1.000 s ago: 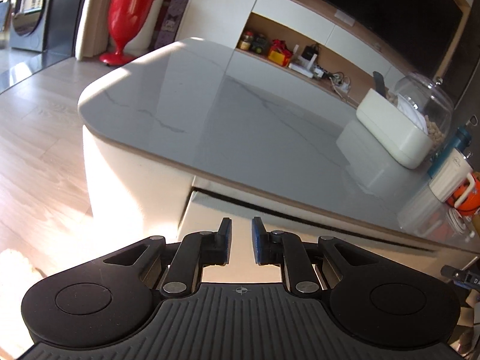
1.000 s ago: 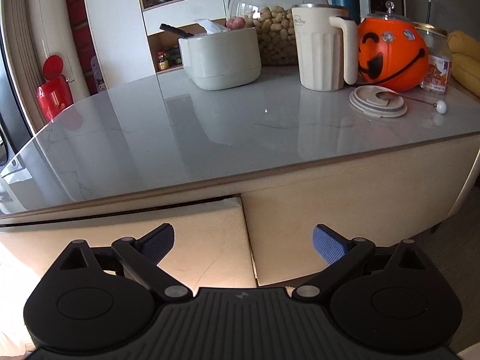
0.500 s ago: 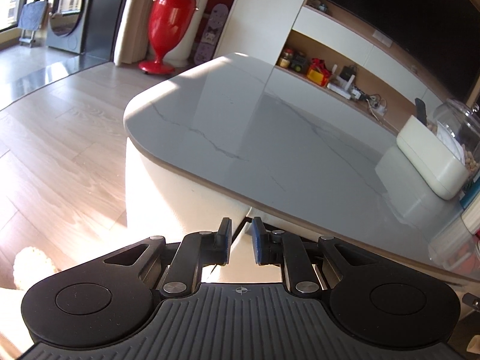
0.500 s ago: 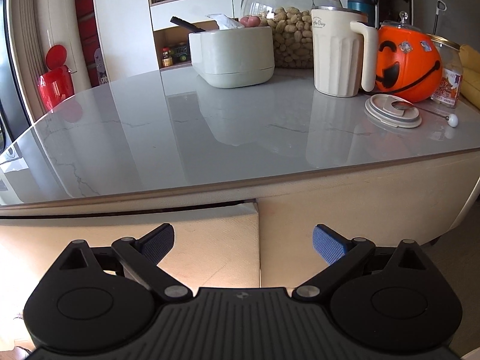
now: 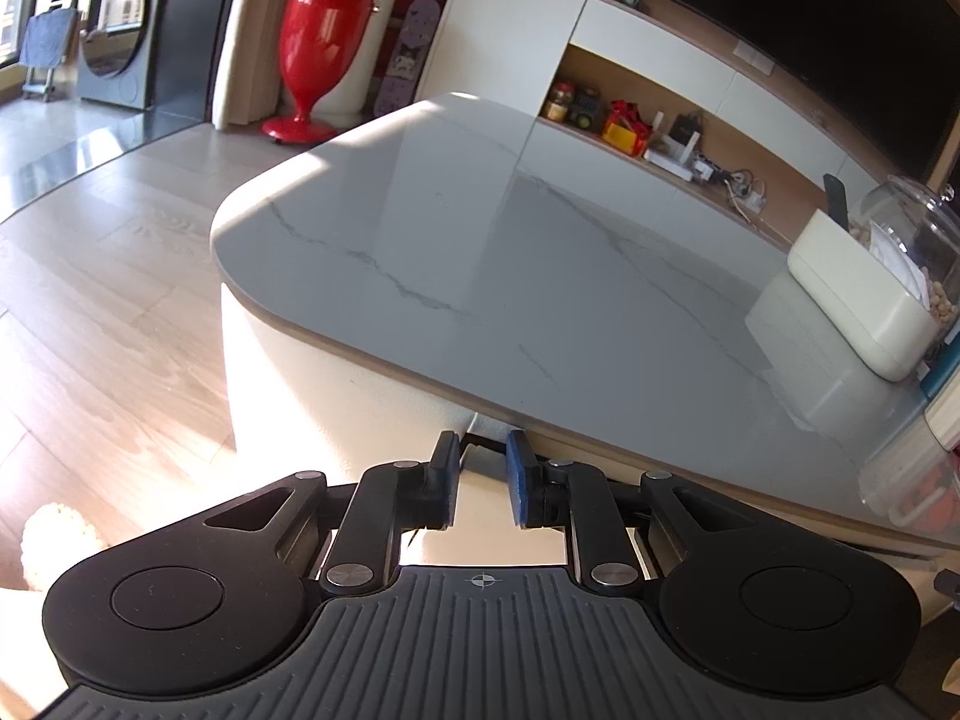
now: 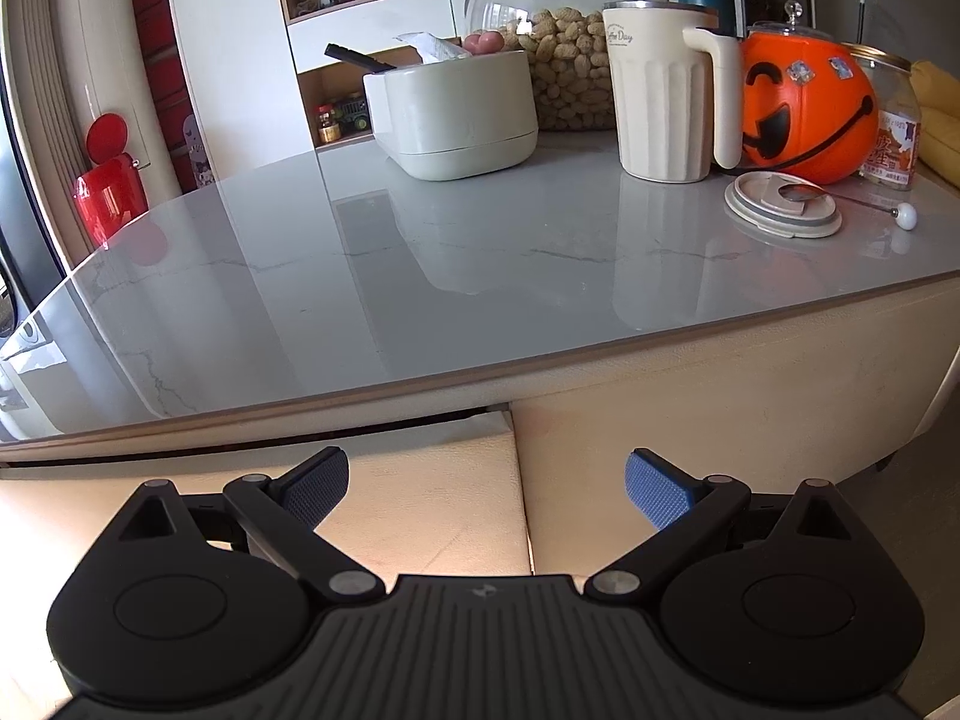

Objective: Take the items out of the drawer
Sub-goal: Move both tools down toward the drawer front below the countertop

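The left gripper (image 5: 483,477), its narrowly parted empty fingers just opening, and the wide-spread right gripper (image 6: 487,489) are hovering with the drawer front (image 6: 384,498) just ahead.

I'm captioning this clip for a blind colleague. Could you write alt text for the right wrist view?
The right gripper, open and empty, faces a cream drawer front under a glossy grey marble tabletop. At the table's far side stand a cream tissue box, a glass jar of peanuts, a cream jug and an orange pumpkin bucket.
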